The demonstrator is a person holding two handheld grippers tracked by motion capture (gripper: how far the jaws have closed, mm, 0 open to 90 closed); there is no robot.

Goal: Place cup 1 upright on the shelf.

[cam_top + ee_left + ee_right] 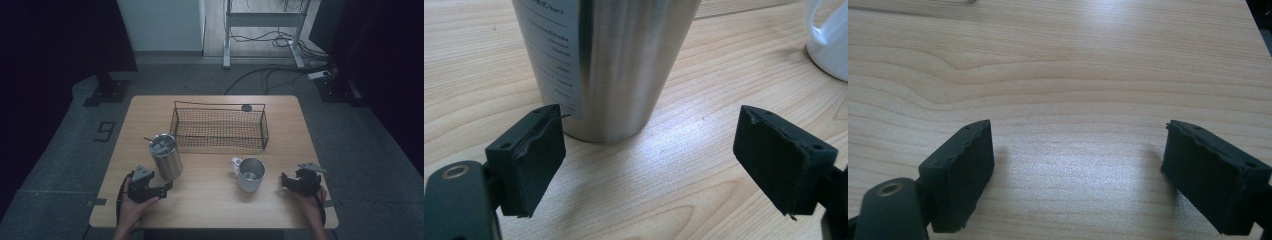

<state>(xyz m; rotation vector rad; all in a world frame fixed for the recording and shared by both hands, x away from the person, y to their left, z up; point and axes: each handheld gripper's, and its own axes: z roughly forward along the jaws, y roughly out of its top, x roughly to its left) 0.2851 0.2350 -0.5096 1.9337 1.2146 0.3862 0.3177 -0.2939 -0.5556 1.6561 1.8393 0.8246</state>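
A steel tumbler (166,157) with a lid and straw stands upright on the wooden table (210,200), left of centre. My left gripper (167,186) lies just in front of it, held by a hand, jaws open. In the left gripper view the tumbler (624,65) rises close beyond the open left gripper (649,155), not between the pads. A steel mug (250,175) with a white handle stands right of centre; its edge (831,40) also shows at the far right of the left gripper view. My right gripper (285,181) sits right of the mug. Seen along its own jaws, the right gripper (1078,170) is open over bare wood.
A black wire basket (175,122) stands at the back middle of the table, with a small dark round thing (246,107) by its far rim. Grey floor surrounds the table, and cables and a desk frame (262,20) lie beyond.
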